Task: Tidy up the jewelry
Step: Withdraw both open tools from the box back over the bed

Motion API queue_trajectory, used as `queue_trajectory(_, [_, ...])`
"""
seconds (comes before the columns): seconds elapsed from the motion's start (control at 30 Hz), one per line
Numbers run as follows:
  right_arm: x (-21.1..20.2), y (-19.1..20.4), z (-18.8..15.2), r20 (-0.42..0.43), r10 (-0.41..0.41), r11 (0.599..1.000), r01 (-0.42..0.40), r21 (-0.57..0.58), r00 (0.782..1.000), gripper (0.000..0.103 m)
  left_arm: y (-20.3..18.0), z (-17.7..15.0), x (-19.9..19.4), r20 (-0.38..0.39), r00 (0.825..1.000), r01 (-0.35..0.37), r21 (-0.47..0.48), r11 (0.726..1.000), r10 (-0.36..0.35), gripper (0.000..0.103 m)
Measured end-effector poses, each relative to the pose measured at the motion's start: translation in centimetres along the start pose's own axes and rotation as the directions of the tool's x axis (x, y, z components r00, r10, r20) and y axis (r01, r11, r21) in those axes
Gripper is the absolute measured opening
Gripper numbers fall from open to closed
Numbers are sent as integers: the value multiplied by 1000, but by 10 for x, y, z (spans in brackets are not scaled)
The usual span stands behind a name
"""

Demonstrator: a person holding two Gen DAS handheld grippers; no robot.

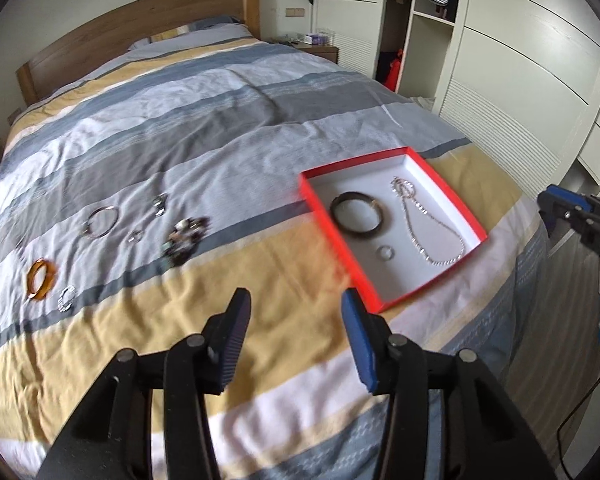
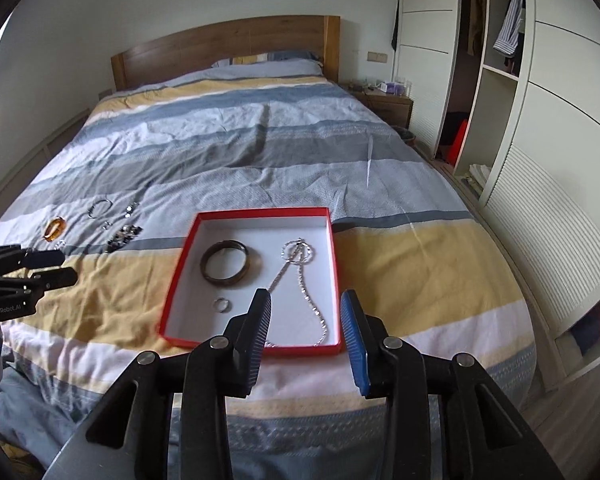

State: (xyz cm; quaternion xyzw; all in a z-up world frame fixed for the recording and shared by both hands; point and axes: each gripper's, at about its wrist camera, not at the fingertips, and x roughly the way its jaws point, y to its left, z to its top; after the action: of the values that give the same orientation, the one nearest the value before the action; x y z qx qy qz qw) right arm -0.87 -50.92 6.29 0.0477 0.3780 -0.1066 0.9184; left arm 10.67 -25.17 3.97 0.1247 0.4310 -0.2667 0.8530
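Observation:
A red box (image 1: 336,240) with a white inside lies on the striped bedcover. In it are a dark bangle (image 1: 358,229), a small ring (image 1: 385,253) and a silver chain (image 1: 436,256). Loose pieces lie to its left: an amber bangle (image 1: 51,278), a silver hoop (image 1: 88,230), a beaded bracelet (image 1: 184,240) and small rings. My left gripper (image 1: 296,294) hangs open above the yellow stripe, between the loose pieces and the box, with nothing in it. My right gripper (image 2: 305,294) is open and empty over the near edge of the box (image 2: 178,276), above the chain (image 2: 312,308).
The bed's near edge lies just below both grippers. A wooden headboard (image 2: 220,48) is at the far end, and a nightstand (image 2: 388,102) stands beside it. White wardrobes (image 2: 560,160) line the right side, one bay open. The far half of the bedcover is bare.

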Motion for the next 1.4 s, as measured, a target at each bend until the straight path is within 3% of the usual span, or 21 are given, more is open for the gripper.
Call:
queue_trajectory(0.2, [-38,27,-11,41,36,999,-37,21,998,38,48,-61,-48,16,997,-76,-28,997,77,45])
queue_trajectory(0.4, [-68,56,-20,67,72,997,-74,28,995,39,106,-110,-95,54,989,-129,-146,981,138,45])
queue_trajectory(0.57, [-87,82,-23,82,94,995,-97,36,992,39,148,-147,-131,85,972,-193,-233,953,218,45])
queue_trajectory(0.7, [-100,104,-24,100,121,992,-125,35,988,42,178,-180,-157,109,958,-219,-321,921,266,45])
queue_trajectory(0.83, [-107,126,-26,103,145,989,-147,13,984,45,208,-218,-188,146,932,-247,-414,876,332,45])
queue_trajectory(0.97, [-113,142,-27,102,178,984,-180,11,979,45,228,-254,-214,177,909,-264,-455,851,377,45])
queue_trajectory(1.07, [-115,150,-29,103,197,980,-200,13,975,46,239,-275,-223,153,915,-260,-486,835,374,45])
queue_trajectory(1.3, [-116,166,-25,106,225,974,-226,-6,968,47,265,-319,-231,89,899,-287,-623,728,430,45])
queue_trajectory(1.4, [-112,171,-21,104,242,970,-242,-11,965,51,269,-326,-227,56,899,-304,-635,710,435,45])
